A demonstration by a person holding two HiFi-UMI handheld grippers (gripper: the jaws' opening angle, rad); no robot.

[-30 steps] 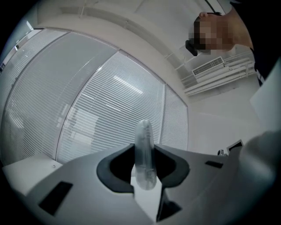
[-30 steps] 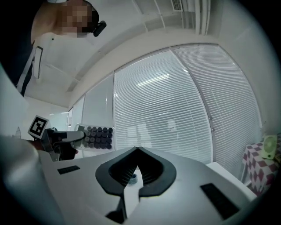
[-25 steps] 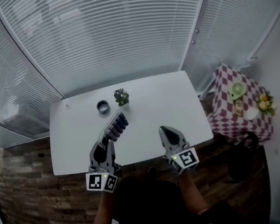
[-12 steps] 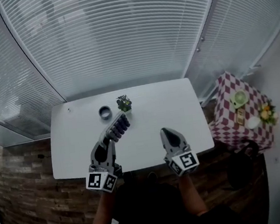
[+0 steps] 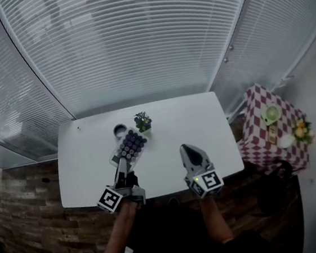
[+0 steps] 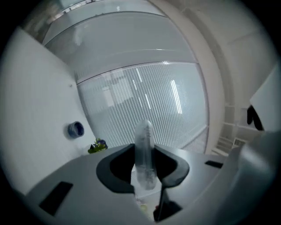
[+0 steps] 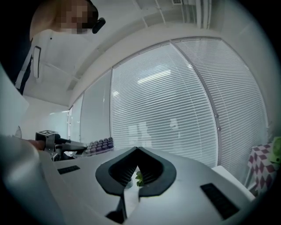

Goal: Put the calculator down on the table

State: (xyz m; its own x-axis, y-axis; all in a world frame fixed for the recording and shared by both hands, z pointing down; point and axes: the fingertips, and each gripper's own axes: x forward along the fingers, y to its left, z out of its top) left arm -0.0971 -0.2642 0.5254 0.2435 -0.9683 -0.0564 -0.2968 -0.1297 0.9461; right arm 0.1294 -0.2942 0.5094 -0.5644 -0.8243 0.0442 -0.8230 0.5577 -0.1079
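Over the white surface point(image 5: 169, 128), in the head view, my left hand-held gripper point(image 5: 121, 166) grasps the calculator point(image 5: 129, 145) near a small plant point(image 5: 142, 121). The left gripper view shows its jaws clamping it edge-on; the right gripper view shows my right hand-held gripper point(image 7: 137, 148) clenched, empty.

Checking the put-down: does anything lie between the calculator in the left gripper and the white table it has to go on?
Nothing visible does. The grey calculator with dark keys, clamped in the left gripper, hangs over bare white table. A small round dark container and a green plant sit beyond its far end.
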